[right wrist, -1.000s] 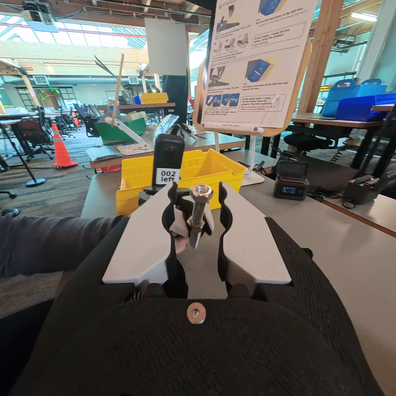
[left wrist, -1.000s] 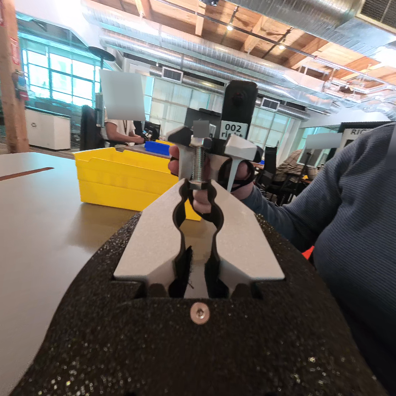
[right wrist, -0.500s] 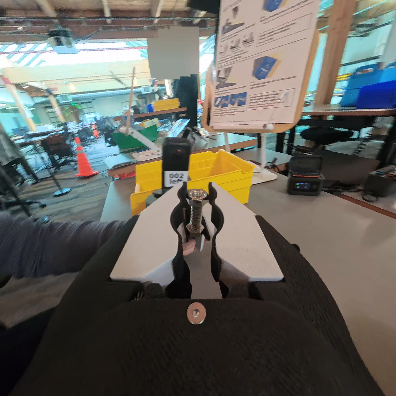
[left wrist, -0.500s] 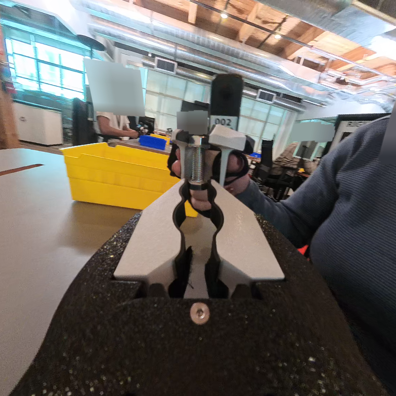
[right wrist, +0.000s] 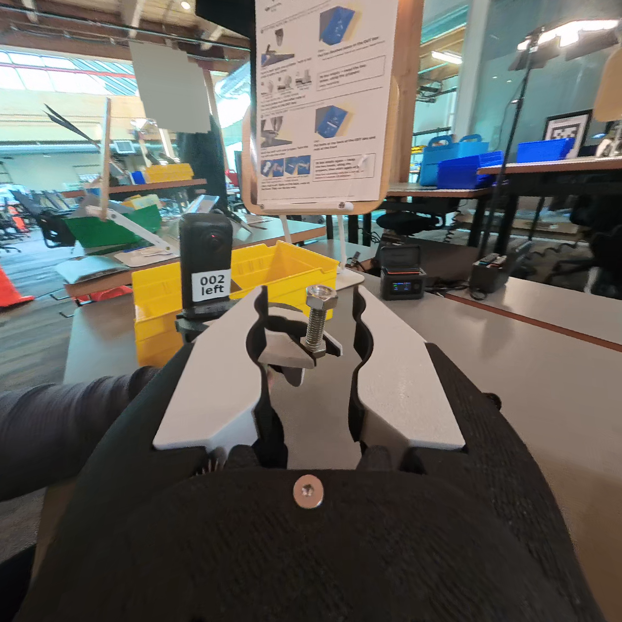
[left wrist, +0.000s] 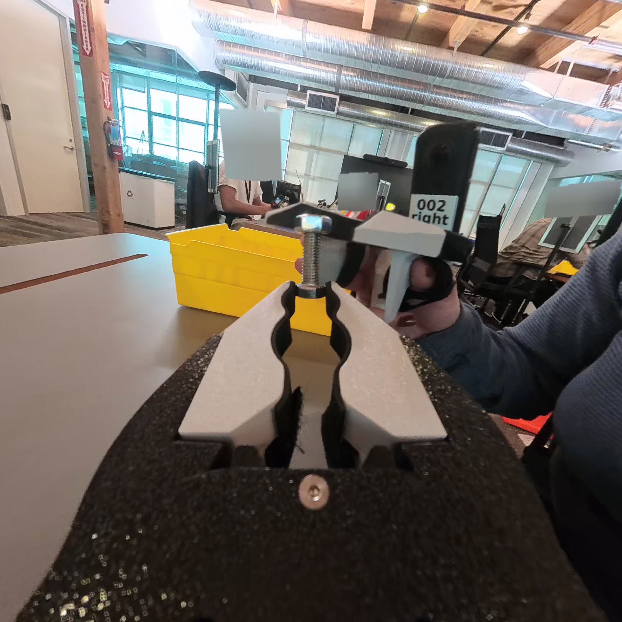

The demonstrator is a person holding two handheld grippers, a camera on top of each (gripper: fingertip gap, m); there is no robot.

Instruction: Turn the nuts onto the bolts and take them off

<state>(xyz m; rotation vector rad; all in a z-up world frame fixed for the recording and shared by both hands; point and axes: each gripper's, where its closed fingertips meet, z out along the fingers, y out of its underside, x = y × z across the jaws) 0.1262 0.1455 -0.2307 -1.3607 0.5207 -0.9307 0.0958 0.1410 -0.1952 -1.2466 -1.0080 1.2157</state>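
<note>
On the left, the yellow bin (left wrist: 235, 266) is parked at the far side of the table (left wrist: 84, 336), probably so parts stay within reach. In the middle, the nut (left wrist: 310, 291) is pinched right at the tips of the left gripper (left wrist: 310, 293), so it's kept from spinning while the bolt (left wrist: 311, 255) stands upright out of it, threads exposed. Further right, the right gripper (right wrist: 311, 304) is seen with its jaws spread wide around the bolt head without touching it, likely released for a fresh bite before the next twist.
</note>
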